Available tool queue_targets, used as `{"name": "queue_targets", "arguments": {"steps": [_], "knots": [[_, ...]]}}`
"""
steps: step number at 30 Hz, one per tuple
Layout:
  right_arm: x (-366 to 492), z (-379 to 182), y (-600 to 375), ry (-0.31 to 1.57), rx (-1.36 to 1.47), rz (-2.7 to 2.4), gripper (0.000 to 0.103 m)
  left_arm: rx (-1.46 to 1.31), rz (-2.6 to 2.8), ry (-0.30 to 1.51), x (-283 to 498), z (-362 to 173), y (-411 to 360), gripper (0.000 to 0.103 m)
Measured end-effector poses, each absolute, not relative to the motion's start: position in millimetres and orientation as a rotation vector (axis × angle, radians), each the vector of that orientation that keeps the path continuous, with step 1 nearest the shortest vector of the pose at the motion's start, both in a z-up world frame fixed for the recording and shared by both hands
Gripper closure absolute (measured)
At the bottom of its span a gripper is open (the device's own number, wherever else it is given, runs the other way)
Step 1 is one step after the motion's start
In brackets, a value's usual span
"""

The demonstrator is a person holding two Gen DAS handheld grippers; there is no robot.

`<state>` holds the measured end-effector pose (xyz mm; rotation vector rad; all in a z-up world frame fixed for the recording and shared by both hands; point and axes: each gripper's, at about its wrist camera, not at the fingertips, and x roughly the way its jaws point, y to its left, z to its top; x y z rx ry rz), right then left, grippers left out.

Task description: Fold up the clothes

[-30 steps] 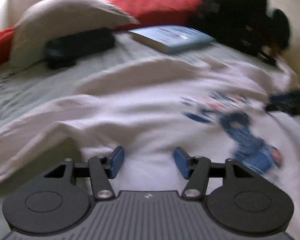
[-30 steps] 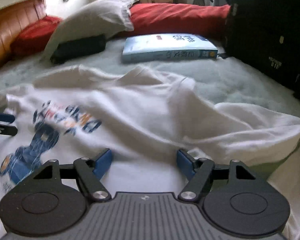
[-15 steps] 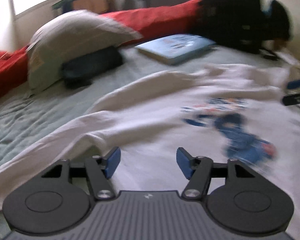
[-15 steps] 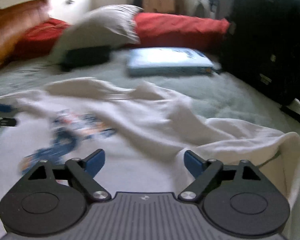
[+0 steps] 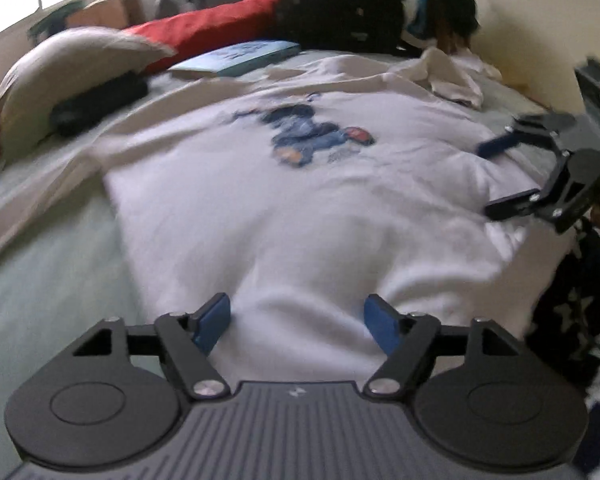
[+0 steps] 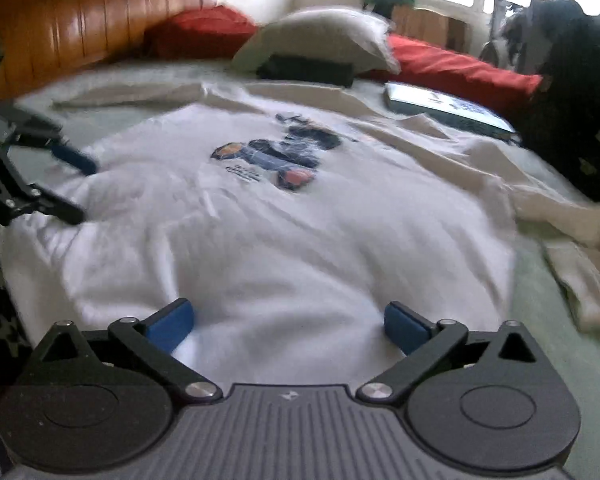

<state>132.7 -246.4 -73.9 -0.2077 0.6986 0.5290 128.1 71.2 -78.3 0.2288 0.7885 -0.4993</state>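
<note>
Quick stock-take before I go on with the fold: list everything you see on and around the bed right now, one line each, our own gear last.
T-shirt: one, white with a blue print, spread flat on the bed, hem toward both grippers.
Bedsheet: one, pale green, under the shirt.
Pillow: one, off-white, at the head of the bed.
Dark pouch: one, black, lying against the pillow.
Red cushions: two, red, along the far edge.
Book: one, light blue, beyond the shirt.
Backpack: one, black, at the far side.
Headboard: one, brown, padded.
Left gripper: black, blue pads, jaws just opening, shirt hem between them, not pinched.
Right gripper: same build, jaws just opening wide over the hem.
</note>
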Motion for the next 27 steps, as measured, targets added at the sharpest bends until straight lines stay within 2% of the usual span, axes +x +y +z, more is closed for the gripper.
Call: {"name": "queue_targets", "arguments": {"steps": [7,11,17,19,20,27], "knots": [[110,-66,-267,0.715,-0.153,0.462,0.000,0.290,-0.462,0.747,102,-59,71,0.027],[113,-48,-237,0.620,-0.163,0.514,0.000,0.297,-0.496,0.674,113,-48,46,0.026],[126,-72,-195,0.647,-0.221,0.506,0.000,0.268,-0.466,0.737,123,-77,27,0.026],[115,-83,-203,0.638,-0.222,0.487,0.000,0.254,-0.428,0.726,108,-83,37,0.025],[107,-85,-211,0.631,-0.200,0.487,0.000,0.229,-0.412,0.729,102,-83,44,0.021],[91,-70,-244,0.662,-0.087,0.468,0.000,0.220,-0.381,0.715,85,-65,53,0.020]]}}
